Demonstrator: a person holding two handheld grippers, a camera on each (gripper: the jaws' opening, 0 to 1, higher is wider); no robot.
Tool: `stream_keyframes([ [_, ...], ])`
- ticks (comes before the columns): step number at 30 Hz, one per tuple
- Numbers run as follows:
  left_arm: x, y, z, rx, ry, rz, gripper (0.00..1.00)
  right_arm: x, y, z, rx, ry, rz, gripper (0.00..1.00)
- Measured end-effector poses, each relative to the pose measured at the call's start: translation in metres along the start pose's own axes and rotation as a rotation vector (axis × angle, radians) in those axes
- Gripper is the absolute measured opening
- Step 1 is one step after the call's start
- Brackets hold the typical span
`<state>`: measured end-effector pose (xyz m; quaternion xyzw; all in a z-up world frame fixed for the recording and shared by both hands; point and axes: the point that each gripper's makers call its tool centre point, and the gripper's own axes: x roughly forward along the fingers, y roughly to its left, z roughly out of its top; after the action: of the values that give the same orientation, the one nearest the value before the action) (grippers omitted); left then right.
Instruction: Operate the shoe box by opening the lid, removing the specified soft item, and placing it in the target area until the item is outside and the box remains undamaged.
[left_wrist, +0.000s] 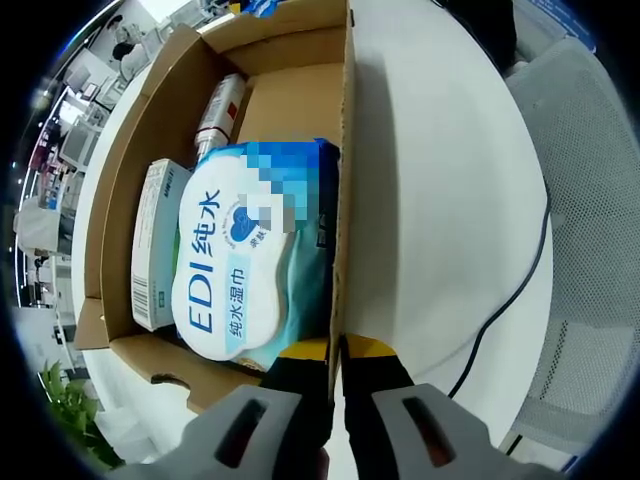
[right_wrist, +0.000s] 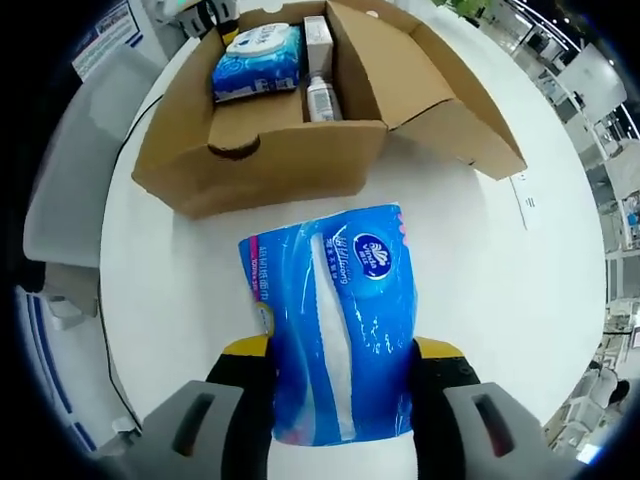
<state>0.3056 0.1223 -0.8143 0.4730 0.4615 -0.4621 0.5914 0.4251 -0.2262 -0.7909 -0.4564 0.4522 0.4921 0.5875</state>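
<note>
The open cardboard shoe box (left_wrist: 140, 130) holds a blue-and-white wet wipes pack (left_wrist: 250, 260), a small white carton (left_wrist: 155, 240) and a bottle (left_wrist: 220, 110). My left gripper (left_wrist: 338, 355) is shut on the box's right side wall, whose edge runs up between the yellow-tipped jaws. In the right gripper view, my right gripper (right_wrist: 342, 350) is shut on a soft blue tissue pack (right_wrist: 335, 310), held over the white table in front of the box (right_wrist: 270, 160). The box lid (right_wrist: 450, 100) lies folded back to the right. The wet wipes pack (right_wrist: 258, 55) is still inside.
The white round table (left_wrist: 450, 150) carries a black cable (left_wrist: 510, 290) near its edge. A grey mesh chair (left_wrist: 590, 230) stands beside the table, also seen as the chair (right_wrist: 70, 200). A small white label (right_wrist: 527, 200) lies right of the box.
</note>
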Motion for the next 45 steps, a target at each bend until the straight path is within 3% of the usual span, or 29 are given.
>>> stream_keyframes([
  [4, 0.000, 0.000, 0.000, -0.002, -0.001, 0.003, 0.02, 0.004, -0.007, -0.003, 0.025, -0.011, 0.001, 0.51],
  [25, 0.000, 0.000, 0.000, -0.002, -0.001, 0.003, 0.02, 0.010, 0.002, -0.005, 0.046, -0.002, 0.017, 0.54],
  [28, 0.000, 0.000, 0.000, -0.002, 0.000, 0.003, 0.02, 0.010, 0.005, -0.004, 0.085, 0.001, 0.031, 0.54],
  [40, 0.001, 0.000, 0.000, 0.000, 0.001, 0.000, 0.02, 0.009, 0.007, -0.003, 0.080, 0.013, 0.030, 0.57],
  [43, 0.000, 0.000, 0.001, 0.002, 0.002, -0.001, 0.02, 0.007, 0.010, -0.005, 0.015, 0.018, 0.011, 0.62],
  [45, 0.000, -0.001, 0.001, 0.002, 0.002, -0.002, 0.01, 0.004, 0.010, -0.004, 0.028, 0.012, -0.005, 0.63],
])
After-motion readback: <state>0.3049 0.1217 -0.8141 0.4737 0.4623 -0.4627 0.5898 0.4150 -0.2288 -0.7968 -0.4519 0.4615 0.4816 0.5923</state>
